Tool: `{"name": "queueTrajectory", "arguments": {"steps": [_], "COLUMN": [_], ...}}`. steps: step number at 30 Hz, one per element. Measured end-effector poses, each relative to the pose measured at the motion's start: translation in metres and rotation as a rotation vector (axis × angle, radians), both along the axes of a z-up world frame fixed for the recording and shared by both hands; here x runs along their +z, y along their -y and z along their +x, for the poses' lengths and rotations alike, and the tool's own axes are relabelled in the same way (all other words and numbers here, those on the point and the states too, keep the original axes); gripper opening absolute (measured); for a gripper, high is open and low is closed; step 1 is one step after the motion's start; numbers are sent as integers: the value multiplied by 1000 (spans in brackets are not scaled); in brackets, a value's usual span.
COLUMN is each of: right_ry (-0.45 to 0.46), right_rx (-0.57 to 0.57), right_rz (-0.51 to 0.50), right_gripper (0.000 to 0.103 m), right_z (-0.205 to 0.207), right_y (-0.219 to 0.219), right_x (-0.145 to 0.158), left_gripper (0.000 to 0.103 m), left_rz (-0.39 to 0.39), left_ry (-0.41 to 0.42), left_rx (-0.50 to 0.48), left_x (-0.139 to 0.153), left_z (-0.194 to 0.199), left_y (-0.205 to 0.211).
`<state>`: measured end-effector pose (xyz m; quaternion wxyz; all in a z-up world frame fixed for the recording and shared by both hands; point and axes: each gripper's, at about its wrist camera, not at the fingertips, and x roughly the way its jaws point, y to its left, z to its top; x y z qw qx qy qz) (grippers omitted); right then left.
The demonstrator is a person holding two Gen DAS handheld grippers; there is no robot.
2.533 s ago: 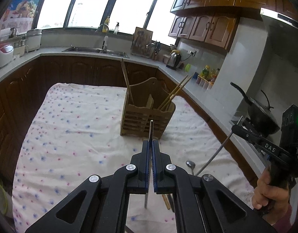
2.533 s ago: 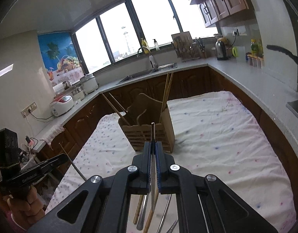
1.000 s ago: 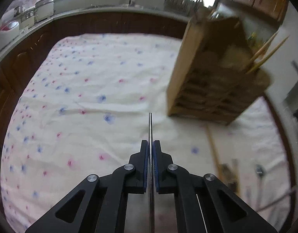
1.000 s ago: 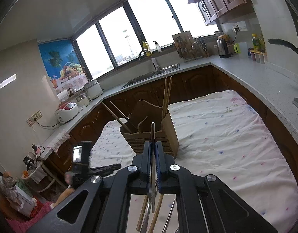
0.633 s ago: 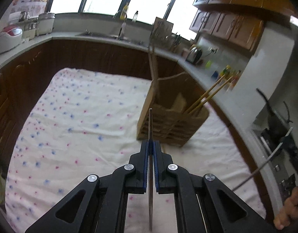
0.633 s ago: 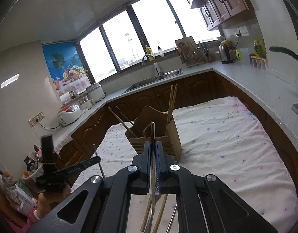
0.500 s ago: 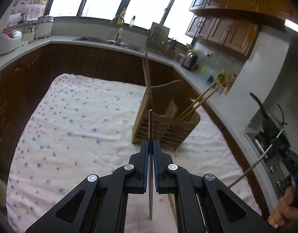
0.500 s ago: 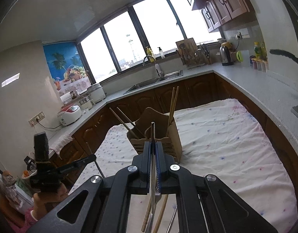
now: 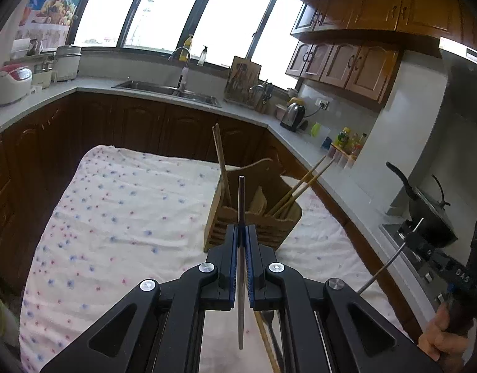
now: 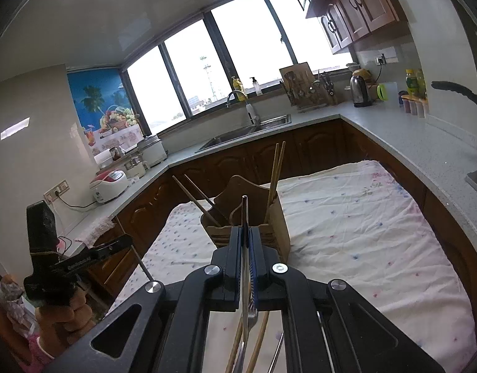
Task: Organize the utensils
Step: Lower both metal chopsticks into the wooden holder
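A wooden utensil holder [image 9: 277, 230] [image 10: 278, 223] stands on the flowered cloth [image 9: 114, 217], with chopsticks [image 9: 300, 186] leaning out of it. My left gripper [image 9: 242, 229] is shut on a thin metal utensil [image 9: 241, 192], whose handle points at the holder from the near side. My right gripper [image 10: 245, 230] is shut on another thin metal utensil [image 10: 245, 209], also short of the holder. Each gripper shows in the other's view: the right one [image 9: 440, 267] at the right edge, the left one [image 10: 83, 258] at the far left, both in a person's hands.
Loose chopsticks [image 10: 257, 348] and a fork [image 10: 254, 314] lie on the cloth under my right gripper. Dark cabinets and a grey counter [image 10: 424, 155] ring the table. A black pan [image 9: 424, 211] sits on the stove at the right.
The left gripper has lifted and tilted up from a close look down at the cloth; the holder now sits farther off, straight ahead. The right gripper has barely moved.
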<state>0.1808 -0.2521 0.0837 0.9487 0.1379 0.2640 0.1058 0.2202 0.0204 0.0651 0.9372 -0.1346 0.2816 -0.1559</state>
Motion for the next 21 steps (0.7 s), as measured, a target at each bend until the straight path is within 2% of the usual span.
{"name": "queueTrajectory", "arguments": {"steps": [10, 21], "right_ry": [35, 151], "right_rx": [-13, -39], "right_rz": [-4, 5], "right_gripper": [5, 5], "right_z": [24, 73], "right_y": [2, 2], "right_x": [8, 41], "left_gripper": [3, 3], "left_rz": [-13, 2], "left_ry": [56, 178], "left_rx": [18, 54], "left_x": [12, 37], "left_z": [8, 41], "left_y": [-1, 7]}}
